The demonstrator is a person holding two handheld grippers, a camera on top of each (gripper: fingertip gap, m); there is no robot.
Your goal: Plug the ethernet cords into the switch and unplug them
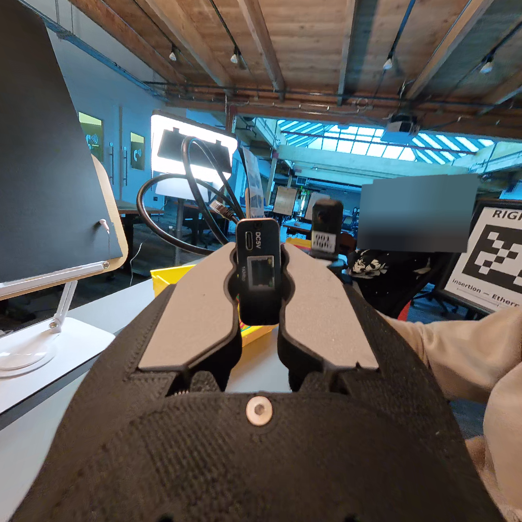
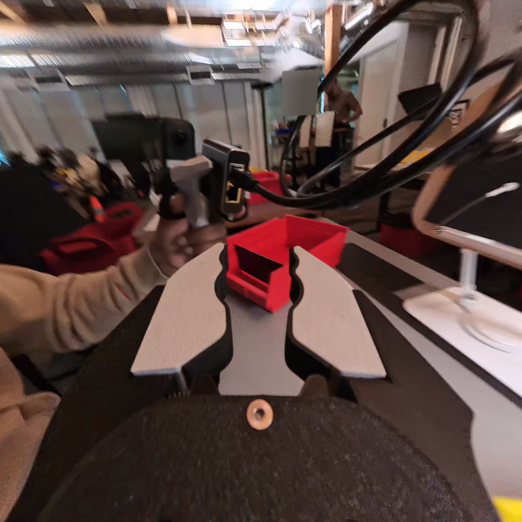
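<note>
Gripping the small black ethernet switch (image 1: 259,271) upright between its grey fingers (image 1: 197,308), the left gripper (image 1: 259,278) holds it raised above the grey table (image 1: 127,305). The switch end facing that gripper's camera shows an empty network port below a small oval power socket.

In the right wrist view the switch (image 2: 226,180) appears from its far end, pinched by the left gripper (image 2: 206,180) in a person's hand (image 2: 180,243) with a beige sleeve. A black ethernet cord (image 2: 324,195) is plugged into the upper port on that end; the yellow-rimmed port under it is empty. From the switch the cord loops up and away to the right. In the left wrist view its loops (image 1: 172,223) rise behind the switch, with a loose clear plug (image 1: 219,207) just above it.

The right gripper (image 2: 258,271) is empty, its jaws parted. Beyond the fingertips, below the switch, a red bin (image 2: 310,240) sits on the table (image 2: 254,353). A yellow bin (image 1: 166,278) lies beneath the switch in the left wrist view.
</note>
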